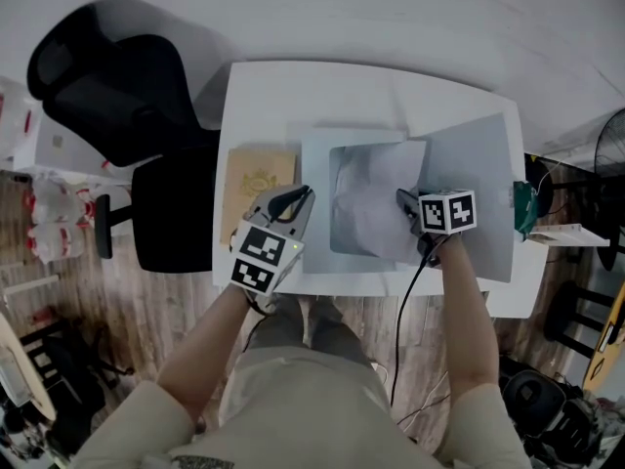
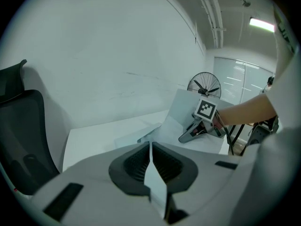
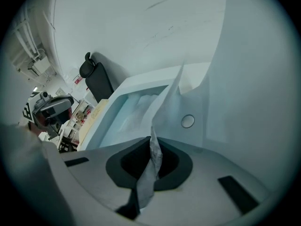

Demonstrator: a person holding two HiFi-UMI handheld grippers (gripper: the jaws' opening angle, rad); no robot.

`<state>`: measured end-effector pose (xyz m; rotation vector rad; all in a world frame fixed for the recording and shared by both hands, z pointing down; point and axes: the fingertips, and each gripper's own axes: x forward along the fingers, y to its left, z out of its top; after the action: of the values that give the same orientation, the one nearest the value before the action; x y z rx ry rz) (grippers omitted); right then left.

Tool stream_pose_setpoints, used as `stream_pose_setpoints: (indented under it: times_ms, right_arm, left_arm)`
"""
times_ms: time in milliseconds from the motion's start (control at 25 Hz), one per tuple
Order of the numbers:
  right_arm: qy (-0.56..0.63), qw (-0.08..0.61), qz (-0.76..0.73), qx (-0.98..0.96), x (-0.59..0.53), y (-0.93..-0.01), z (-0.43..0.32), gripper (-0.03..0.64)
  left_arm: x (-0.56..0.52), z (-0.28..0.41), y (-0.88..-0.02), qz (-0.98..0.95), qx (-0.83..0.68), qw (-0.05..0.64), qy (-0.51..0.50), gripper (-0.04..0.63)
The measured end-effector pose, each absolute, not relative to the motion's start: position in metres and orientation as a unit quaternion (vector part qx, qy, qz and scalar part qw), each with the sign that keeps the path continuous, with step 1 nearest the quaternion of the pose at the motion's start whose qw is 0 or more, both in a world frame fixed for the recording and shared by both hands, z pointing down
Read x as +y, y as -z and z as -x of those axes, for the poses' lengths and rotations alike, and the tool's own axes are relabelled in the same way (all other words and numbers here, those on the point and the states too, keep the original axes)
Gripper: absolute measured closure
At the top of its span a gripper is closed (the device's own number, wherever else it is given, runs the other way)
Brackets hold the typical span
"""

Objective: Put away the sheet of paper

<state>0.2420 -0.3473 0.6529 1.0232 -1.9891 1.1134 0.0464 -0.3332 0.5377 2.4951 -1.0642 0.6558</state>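
Near the table's (image 1: 256, 91) front edge, the right gripper (image 1: 404, 199) pinched the sheet of paper (image 1: 376, 203), the left gripper (image 1: 305, 195) clamping the box's (image 1: 316, 149) rim.

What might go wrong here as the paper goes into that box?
The sheet of paper, pinched in the right gripper, is bowed and could crease against the box rim. The left gripper seems to grip only the box's thin left wall, so the box might shift.
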Motion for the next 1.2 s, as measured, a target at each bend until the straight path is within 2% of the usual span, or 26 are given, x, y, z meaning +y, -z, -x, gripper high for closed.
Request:
stream_pose_setpoints:
  times_ms: [440, 760, 1040, 1120, 1200]
  right_arm:
    - [-0.421, 0.309, -0.349, -0.778, -0.357, -0.677, -0.217, 0.595]
    - [-0.382, 0.345, -0.305, -0.801, -0.363, -0.683, -0.188, 0.594]
    - [-0.366, 0.318, -0.28, -0.829, -0.362, -0.679, -0.172, 0.594]
    - [-0.355, 0.329, -0.275, -0.831, -0.362, -0.68, -0.168, 0.589]
    - [-0.35, 0.34, -0.273, -0.829, -0.362, -0.682, -0.167, 0.554]
  left_arm:
    - [-0.339, -0.046, -0.55, -0.878, -0.373, 0.184, -0.236, 0.561]
    - [-0.34, -0.044, -0.561, -0.875, -0.374, 0.19, -0.24, 0.561]
    - [-0.339, -0.044, -0.565, -0.872, -0.377, 0.195, -0.242, 0.561]
    - [-0.339, -0.042, -0.567, -0.872, -0.378, 0.196, -0.243, 0.561]
    - [-0.339, -0.041, -0.568, -0.872, -0.378, 0.196, -0.243, 0.561]
